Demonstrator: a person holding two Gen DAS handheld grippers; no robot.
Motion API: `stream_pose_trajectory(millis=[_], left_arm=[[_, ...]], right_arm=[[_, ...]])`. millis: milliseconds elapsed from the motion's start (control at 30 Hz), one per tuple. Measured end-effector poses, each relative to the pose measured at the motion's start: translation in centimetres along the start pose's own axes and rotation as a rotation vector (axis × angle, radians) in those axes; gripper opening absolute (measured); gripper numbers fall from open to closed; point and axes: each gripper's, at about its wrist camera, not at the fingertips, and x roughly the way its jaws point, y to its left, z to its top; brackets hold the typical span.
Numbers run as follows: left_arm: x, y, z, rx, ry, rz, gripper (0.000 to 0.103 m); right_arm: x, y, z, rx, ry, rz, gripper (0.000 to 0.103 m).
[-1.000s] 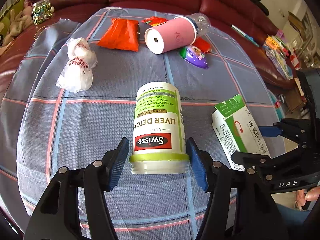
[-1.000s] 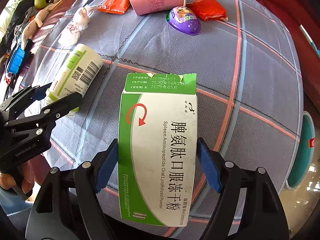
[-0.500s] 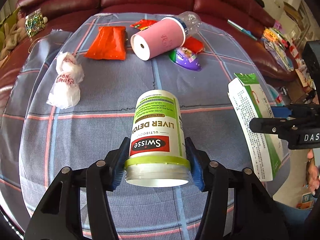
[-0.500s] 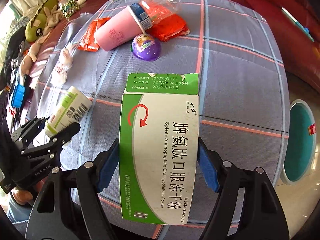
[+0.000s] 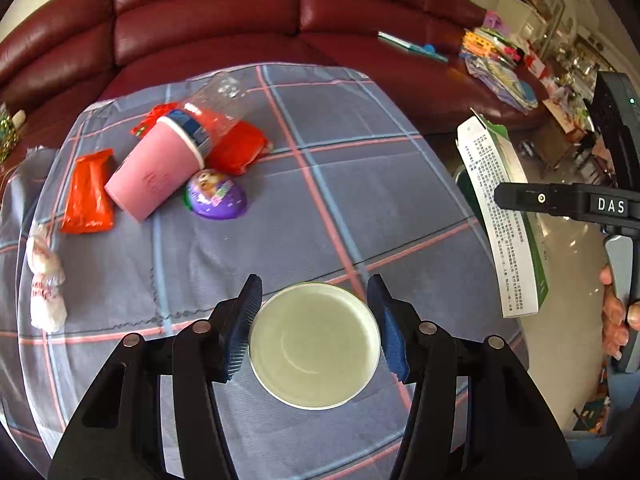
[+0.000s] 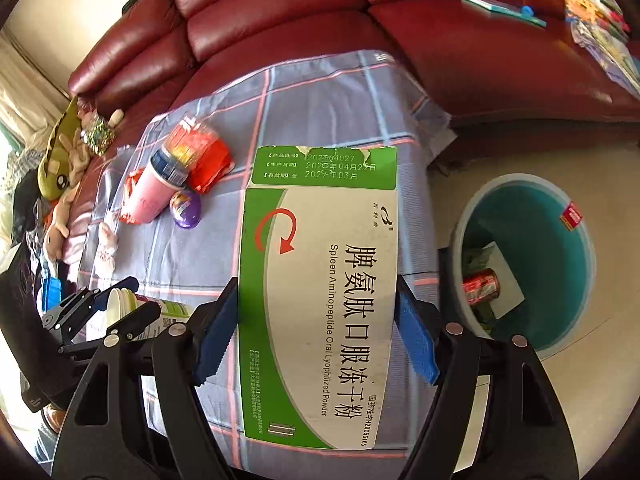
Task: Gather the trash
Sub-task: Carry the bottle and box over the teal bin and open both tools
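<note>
My left gripper [image 5: 314,320] is shut on the white and green Swisse bottle [image 5: 314,346], held above the table with its round base toward the camera; it also shows in the right wrist view [image 6: 136,312]. My right gripper [image 6: 316,328] is shut on the green and white medicine box [image 6: 320,300], held in the air past the table's right edge; the box also shows in the left wrist view [image 5: 504,220]. A teal trash bin [image 6: 560,344] stands on the floor to the right, with a red can and paper inside.
On the plaid tablecloth [image 5: 360,184] lie a pink cup [image 5: 156,180] with a clear plastic bottle in it, a purple egg-shaped toy [image 5: 216,196], orange wrappers [image 5: 88,196] and a knotted white bag [image 5: 46,284]. A red leather sofa [image 5: 240,12] curves behind.
Both grippers have lifted their items off the table. The bottle has tipped so its base faces the camera. The box has moved right, and the bin has come into fuller view.
</note>
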Motion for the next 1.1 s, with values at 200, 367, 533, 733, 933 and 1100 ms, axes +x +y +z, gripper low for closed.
stream_pose_trajectory(millis=[200,367,533,733,933,1100], left_arm=[[1.6,-4.8,2.6,0.088,0.007,-0.019,0.056],[3.0,-8.6,4.7,0.160,0.020,-0.039,0.056],[4.2,-12.9,7.2,0.228,0.013,-0.079,0.056],[6.7,-17.7,9.4,0.295,0.020,-0.122,0.056],[9.2,-21.5,10.6,0.353,0.040,-0.162,0.056],[11.2,-23.8,10.9,0.384,0.070,-0.192,0.056]], right_arm=[[-2.4,-6.9,0.6,0.114,-0.059,-0.022,0.070],[-3.4,-12.6,1.0,0.207,-0.097,-0.063,0.070],[-3.6,-17.2,1.4,0.269,-0.108,-0.095,0.071],[-2.3,-20.1,1.5,0.295,-0.078,-0.119,0.071],[-0.9,-22.4,1.9,0.317,-0.055,-0.123,0.072],[-0.1,-24.1,2.1,0.352,-0.033,-0.111,0.076]])
